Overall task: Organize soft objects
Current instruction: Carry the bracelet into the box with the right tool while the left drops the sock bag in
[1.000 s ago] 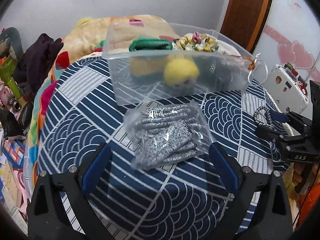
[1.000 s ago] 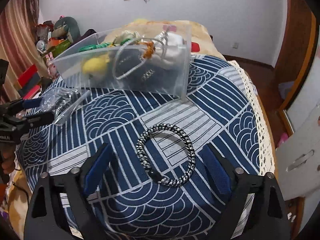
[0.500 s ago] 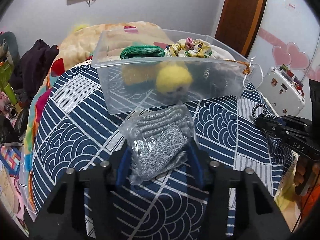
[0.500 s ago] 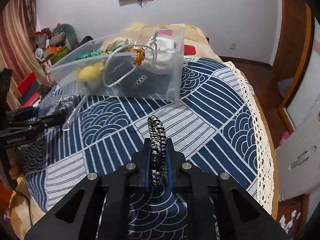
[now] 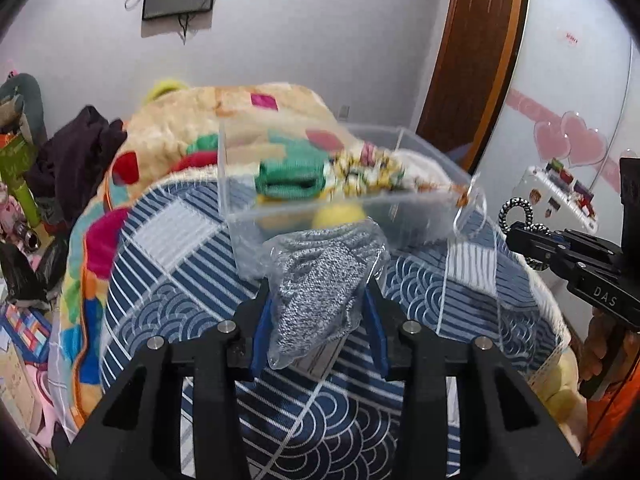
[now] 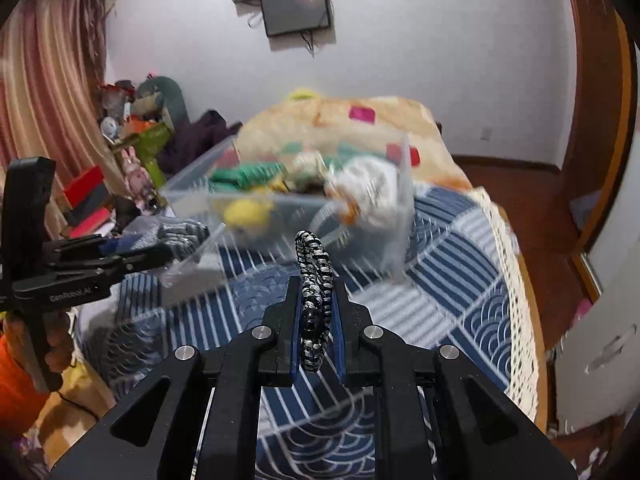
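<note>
My left gripper point(image 5: 318, 292) is shut on a clear bag of grey knit fabric point(image 5: 320, 280) and holds it above the blue patterned cloth, just in front of the clear plastic bin point(image 5: 432, 216). The bin holds a green knit item point(image 5: 288, 178), a yellow ball point(image 5: 338, 216) and a floral scrunchie point(image 5: 368, 168). My right gripper point(image 6: 317, 292) is shut on a black-and-white braided band point(image 6: 314, 264), lifted above the cloth. The band also shows in the left wrist view point(image 5: 516, 210), and the bag in the right wrist view point(image 6: 176, 234).
The table wears a blue and white patterned cloth point(image 5: 192, 272) with a lace edge point(image 6: 508, 280) on the right. Behind the bin lies a quilt-covered bed point(image 5: 208, 120). Clutter stands at the left point(image 5: 20, 168). A white cabinet point(image 6: 600, 344) stands right.
Both grippers have risen from the cloth with their loads and moved toward the bin. One second ago both were open around the bag and the band; half a second ago they had shut.
</note>
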### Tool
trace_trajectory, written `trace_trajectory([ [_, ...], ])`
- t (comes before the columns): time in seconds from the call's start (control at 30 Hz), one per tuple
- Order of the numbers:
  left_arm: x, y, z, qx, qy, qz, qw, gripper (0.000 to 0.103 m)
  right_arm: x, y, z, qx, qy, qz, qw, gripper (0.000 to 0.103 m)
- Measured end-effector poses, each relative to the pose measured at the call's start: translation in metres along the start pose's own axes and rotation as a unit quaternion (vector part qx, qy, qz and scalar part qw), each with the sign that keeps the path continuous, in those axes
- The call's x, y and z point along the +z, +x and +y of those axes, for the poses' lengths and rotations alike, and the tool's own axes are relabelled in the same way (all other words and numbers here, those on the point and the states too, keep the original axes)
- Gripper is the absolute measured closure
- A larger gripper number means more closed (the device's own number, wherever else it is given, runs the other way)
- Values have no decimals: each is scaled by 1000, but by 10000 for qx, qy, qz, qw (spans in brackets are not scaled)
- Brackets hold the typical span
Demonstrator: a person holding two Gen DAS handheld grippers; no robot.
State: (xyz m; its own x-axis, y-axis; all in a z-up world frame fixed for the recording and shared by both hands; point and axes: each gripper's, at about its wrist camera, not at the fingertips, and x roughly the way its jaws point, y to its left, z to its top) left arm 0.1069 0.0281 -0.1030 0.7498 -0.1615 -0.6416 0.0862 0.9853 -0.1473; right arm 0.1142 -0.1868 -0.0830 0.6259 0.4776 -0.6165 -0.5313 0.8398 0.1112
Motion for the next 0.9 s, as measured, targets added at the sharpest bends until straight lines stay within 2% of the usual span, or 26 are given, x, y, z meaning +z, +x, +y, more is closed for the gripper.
trace_trajectory([
  [0.2, 28, -9, -2, 64, -14, -388, 9992, 63, 27, -4, 7, 64, -91, -400, 9991, 91],
  [0.4, 51, 5, -1, 103, 1, -514, 9986, 62, 52, 8, 8, 132, -49, -602, 9981, 91],
  [0.57, 68, 33, 0, 255, 20, -391, 9989, 62, 68, 29, 10, 156, -18, -586, 9982, 91],
  [0.63, 71, 43, 3, 272, -47, -314, 9991, 62, 73, 42, 9, 283, 102, -491, 9983, 91],
  [0.9, 76, 81, 12, 245, -78, 12, 9997, 62, 80, 85, 16, 305, 154, -125, 9993, 91],
])
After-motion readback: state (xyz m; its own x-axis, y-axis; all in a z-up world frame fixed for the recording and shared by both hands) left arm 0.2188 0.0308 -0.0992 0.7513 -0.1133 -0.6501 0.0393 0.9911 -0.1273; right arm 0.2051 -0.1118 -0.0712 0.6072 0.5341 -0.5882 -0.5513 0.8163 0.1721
